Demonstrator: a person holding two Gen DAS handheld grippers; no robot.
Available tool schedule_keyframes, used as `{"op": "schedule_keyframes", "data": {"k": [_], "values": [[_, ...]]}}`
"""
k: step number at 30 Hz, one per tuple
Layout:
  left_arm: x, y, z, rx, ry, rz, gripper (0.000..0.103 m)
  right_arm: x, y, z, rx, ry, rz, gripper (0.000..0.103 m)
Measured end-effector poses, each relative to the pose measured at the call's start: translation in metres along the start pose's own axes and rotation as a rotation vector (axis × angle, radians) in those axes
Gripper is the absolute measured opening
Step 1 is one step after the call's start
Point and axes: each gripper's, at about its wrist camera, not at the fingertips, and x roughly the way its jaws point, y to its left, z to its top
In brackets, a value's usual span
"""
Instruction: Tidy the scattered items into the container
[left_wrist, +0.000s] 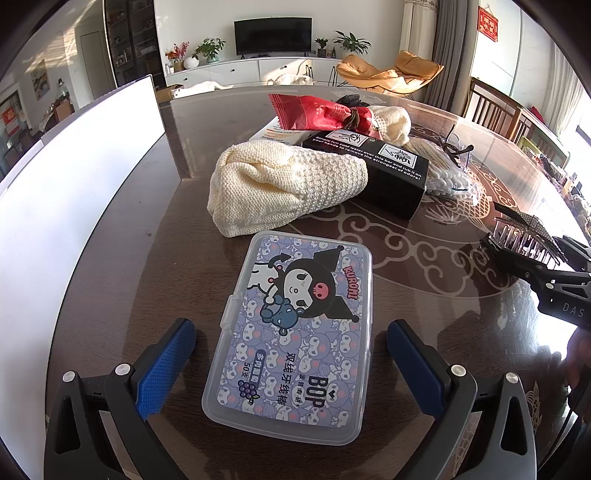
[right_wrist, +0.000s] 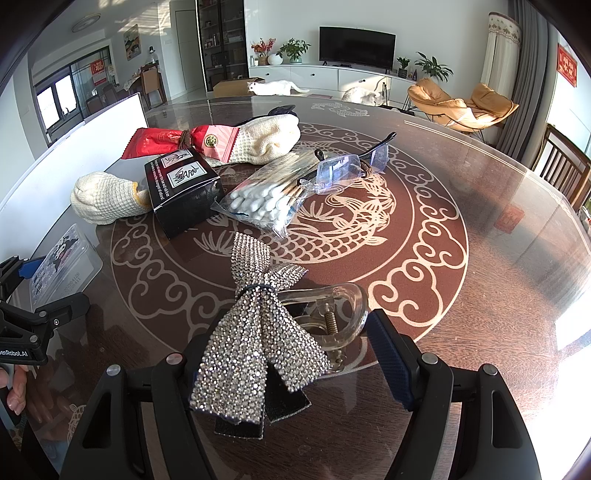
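Floss box (left_wrist: 291, 336) lying on the table (left_wrist: 424, 295), left gripper (left_wrist: 291, 365) straddling it, spread. Right gripper (right_wrist: 284, 354) pinching the hair clip (right_wrist: 258, 332). Cloth (left_wrist: 284, 181), black box (left_wrist: 380, 166), swabs (right_wrist: 266, 199), glasses (right_wrist: 347, 170) crowding beyond; white container (left_wrist: 74, 206) standing left.

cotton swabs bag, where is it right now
In the right wrist view the cotton swabs bag lies on the table centre-left, between the black box on its left and the clear glasses on its right.

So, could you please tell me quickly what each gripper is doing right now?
Left gripper: open, straddling the floss pick box, not gripping it.
Right gripper: shut on the rhinestone hair clip.
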Motion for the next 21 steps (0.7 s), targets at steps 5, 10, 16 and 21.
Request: {"op": "schedule_keyframes", "data": {"k": [5,10,16,21], "values": [[0.0001,-0.0001,0.0000,0.000,0.000,0.000,0.103,-0.0001,0.0000,-0.0001,0.000,0.000,0.000,0.074],[0.0001,0.0001,0.0001,0.000,0.000,0.000,0.103,-0.0002,-0.0002,-0.0001,0.002,-0.001,0.002,0.074],[-0.0014,0.0011,0.0027,-0.006,0.022,0.012,0.103,-0.0008,-0.0014,-0.0011,0.017,-0.005,0.021,0.075],[-0.0015,0.0019,0.0035,0.032,0.028,-0.013,0.103,0.0036,0.0038,0.0030,-0.022,0.008,0.015,0.076]]}}
